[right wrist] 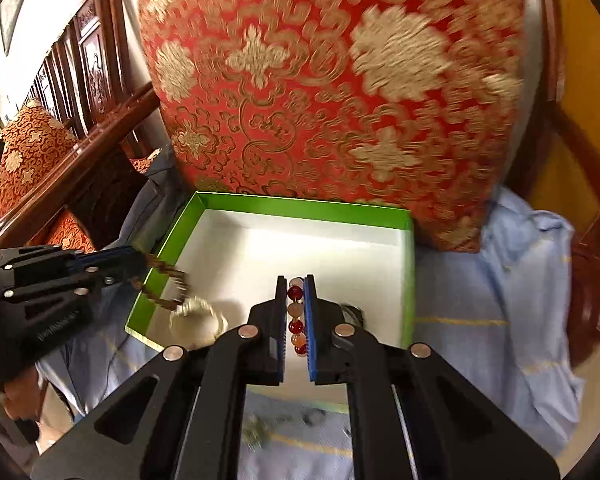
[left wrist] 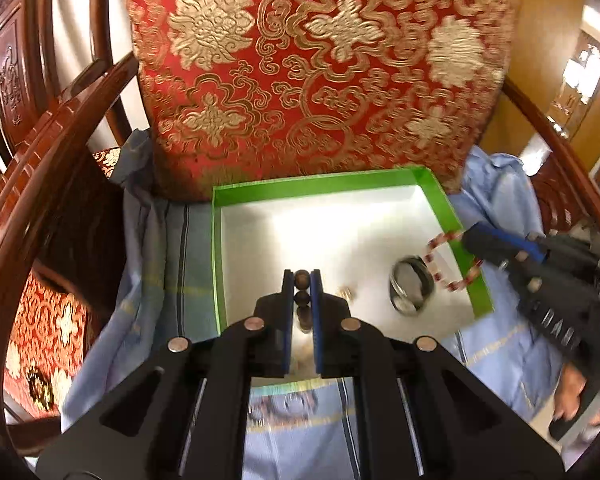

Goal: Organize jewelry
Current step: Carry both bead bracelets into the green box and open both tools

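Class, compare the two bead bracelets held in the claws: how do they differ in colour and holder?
The brown bracelet has dark, matte wooden-looking beads; the red bracelet mixes glossy red and pale beads. The brown one sits in the left claw, the red one in the right claw. Both are pinched above the green box.

Warm indoor light glares off the white floor of the green box (left wrist: 440, 196), washing out its middle. The brocade cushion (right wrist: 332, 80) smears with motion blur, worst toward the right. Fisheye bending darkens every corner.
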A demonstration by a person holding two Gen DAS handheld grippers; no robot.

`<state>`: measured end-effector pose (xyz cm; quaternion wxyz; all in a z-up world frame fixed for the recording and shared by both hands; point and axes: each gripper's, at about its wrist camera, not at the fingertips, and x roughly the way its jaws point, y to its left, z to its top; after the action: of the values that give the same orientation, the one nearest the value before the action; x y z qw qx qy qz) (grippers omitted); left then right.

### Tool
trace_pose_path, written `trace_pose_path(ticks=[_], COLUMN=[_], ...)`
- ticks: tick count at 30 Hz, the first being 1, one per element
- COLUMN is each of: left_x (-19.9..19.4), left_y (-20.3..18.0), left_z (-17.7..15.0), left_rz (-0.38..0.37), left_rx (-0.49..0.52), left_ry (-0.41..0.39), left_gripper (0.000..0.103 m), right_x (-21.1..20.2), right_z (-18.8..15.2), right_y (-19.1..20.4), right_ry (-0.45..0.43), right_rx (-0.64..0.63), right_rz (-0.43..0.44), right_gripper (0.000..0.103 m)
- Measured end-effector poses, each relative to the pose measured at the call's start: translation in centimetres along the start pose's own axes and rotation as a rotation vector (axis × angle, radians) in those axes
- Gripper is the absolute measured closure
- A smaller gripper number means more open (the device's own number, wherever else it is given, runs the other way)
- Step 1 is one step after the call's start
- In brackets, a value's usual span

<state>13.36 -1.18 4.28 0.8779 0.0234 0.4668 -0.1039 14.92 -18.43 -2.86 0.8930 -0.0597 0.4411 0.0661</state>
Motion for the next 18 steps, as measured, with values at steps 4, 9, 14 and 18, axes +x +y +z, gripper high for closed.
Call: trace_pose_path(ticks=[4, 9, 14, 18], left_x=[3.5, 3.0, -1.5, -0.6], left_y=[0.3, 2.2, 4.4, 3.6], left_z=[1.4, -0.7, -6.9, -11.4], left_rz=[0.041, 0.055, -0.043, -0.026], left_rx=[-0.012, -0.044, -0.075, 0.023], left_ry=[0.036, 0.055, 0.019, 0.085], left_gripper=[0.091, 0.07, 0.07, 0.073], right_x=[3.7, 2.2, -2.4, -1.3], right_z=[0.9, -0.5, -5.2, -10.2], right_y=[1.2, 1.4, 1.6, 2.8], right_ry=[0.061, 0.039, 0.064, 0.157], right_rx=[-0.012, 0.003, -0.037, -0.156], right_rz=[-0.021, 0.004, 0.152, 0.106], right_gripper=[0.092, 0.051, 0.051, 0.051])
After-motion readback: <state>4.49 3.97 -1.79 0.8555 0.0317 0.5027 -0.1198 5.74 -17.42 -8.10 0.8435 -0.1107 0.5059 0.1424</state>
